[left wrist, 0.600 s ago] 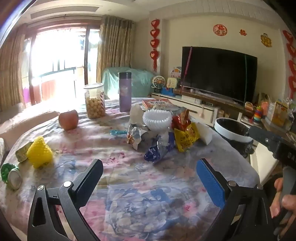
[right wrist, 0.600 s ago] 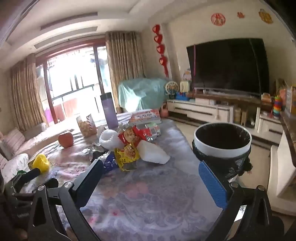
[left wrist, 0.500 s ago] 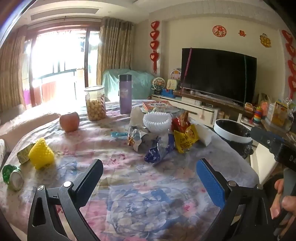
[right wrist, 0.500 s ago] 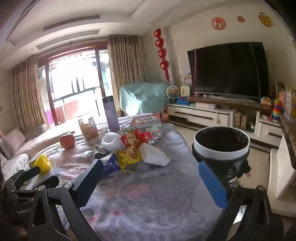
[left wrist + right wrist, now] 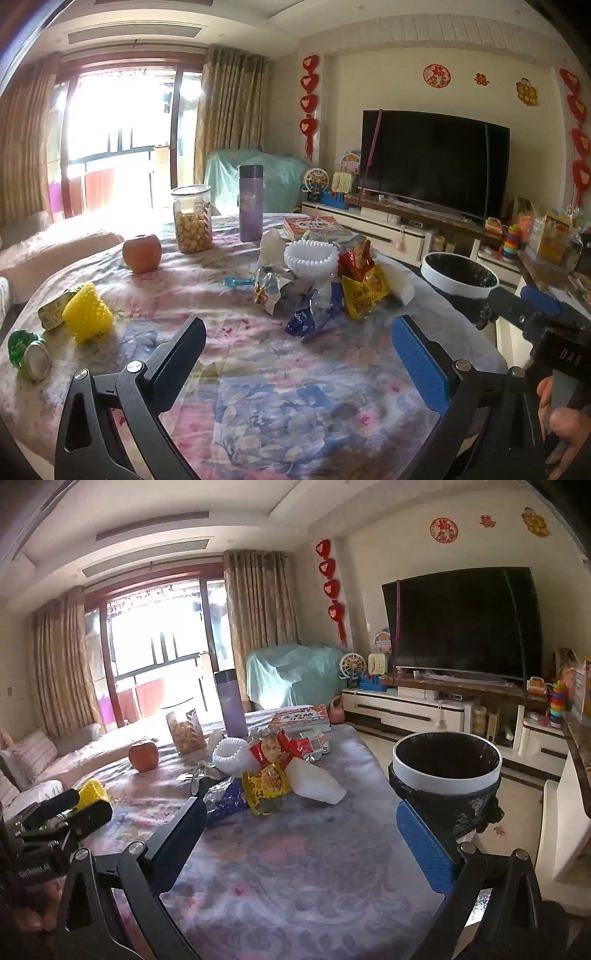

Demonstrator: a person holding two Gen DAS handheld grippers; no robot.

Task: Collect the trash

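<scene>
Over the near part of the table (image 5: 258, 387), the left gripper (image 5: 295, 354) and right gripper (image 5: 299, 830) hover with fingers spread wide, holding nothing. The wrappers (image 5: 332, 295) lie heaped mid-table, bare cloth between them and the fingers. The bin (image 5: 447, 764) stands just beside the table's right edge.

both tools have tilted upward slightly; the wrapper pile (image 5: 325, 284) and bin (image 5: 447, 764) sit lower in view.
</scene>
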